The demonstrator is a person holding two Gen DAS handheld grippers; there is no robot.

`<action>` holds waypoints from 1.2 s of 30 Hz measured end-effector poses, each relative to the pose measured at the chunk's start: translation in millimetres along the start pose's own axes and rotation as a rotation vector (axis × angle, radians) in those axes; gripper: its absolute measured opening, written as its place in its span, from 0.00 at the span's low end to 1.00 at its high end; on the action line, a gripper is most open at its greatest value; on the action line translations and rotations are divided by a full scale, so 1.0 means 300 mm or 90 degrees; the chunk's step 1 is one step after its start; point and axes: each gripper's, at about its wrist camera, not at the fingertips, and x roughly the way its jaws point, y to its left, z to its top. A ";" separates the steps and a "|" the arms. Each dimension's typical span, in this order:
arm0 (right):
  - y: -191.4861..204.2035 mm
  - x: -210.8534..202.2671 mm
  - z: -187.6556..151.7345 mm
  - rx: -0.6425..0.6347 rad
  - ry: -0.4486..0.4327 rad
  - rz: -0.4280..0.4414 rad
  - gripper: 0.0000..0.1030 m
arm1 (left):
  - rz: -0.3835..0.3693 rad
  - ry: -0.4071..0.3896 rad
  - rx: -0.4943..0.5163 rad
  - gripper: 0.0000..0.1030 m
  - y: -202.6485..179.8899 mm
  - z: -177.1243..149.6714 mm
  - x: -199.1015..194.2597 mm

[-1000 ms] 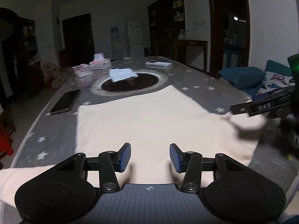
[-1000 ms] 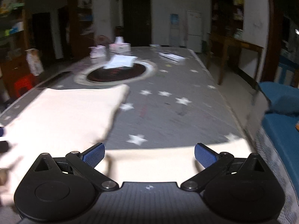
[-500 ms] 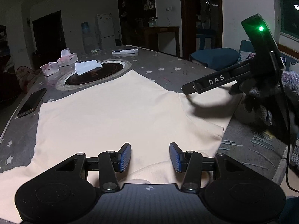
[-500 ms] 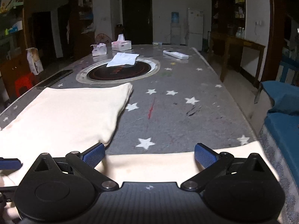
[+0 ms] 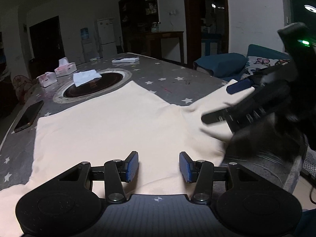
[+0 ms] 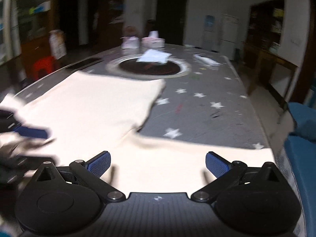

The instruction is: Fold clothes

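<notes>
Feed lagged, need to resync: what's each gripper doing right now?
Left gripper: open, holding nothing, over the cream shirt.
Right gripper: wide open, holding nothing, over the shirt's sleeve.

Cream shirt spread flat on starred table, left claw parted above it

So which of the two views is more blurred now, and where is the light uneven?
Right wrist view: motion blur nearly everywhere, and the cream shirt looks overexposed. Left wrist view: sharper, only the right claw smears; the room behind is dim and the table is darker than the shirt.
</notes>
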 end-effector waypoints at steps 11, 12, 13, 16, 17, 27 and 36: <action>-0.011 -0.055 -0.076 -0.029 0.024 -0.021 1.00 | -0.004 0.009 0.010 0.48 -0.006 -0.001 0.007; -0.026 -0.060 -0.079 -0.021 0.025 -0.024 1.00 | -0.003 0.009 0.011 0.48 -0.008 0.001 0.007; -0.046 -0.067 -0.081 -0.008 0.025 -0.028 1.00 | -0.005 0.007 0.013 0.48 -0.011 0.004 0.005; -0.110 -0.083 -0.086 0.036 0.016 -0.060 1.00 | -0.014 -0.002 0.018 0.48 -0.023 0.017 -0.001; -0.135 -0.088 -0.087 0.053 0.013 -0.073 1.00 | -0.017 -0.006 0.020 0.48 -0.027 0.022 -0.003; -0.400 -0.054 -0.108 0.203 0.011 -0.185 0.77 | -0.035 -0.010 0.033 0.48 -0.060 0.043 0.024; -0.472 -0.024 -0.130 0.262 0.014 -0.180 0.39 | -0.036 -0.008 0.041 0.48 -0.074 0.048 0.039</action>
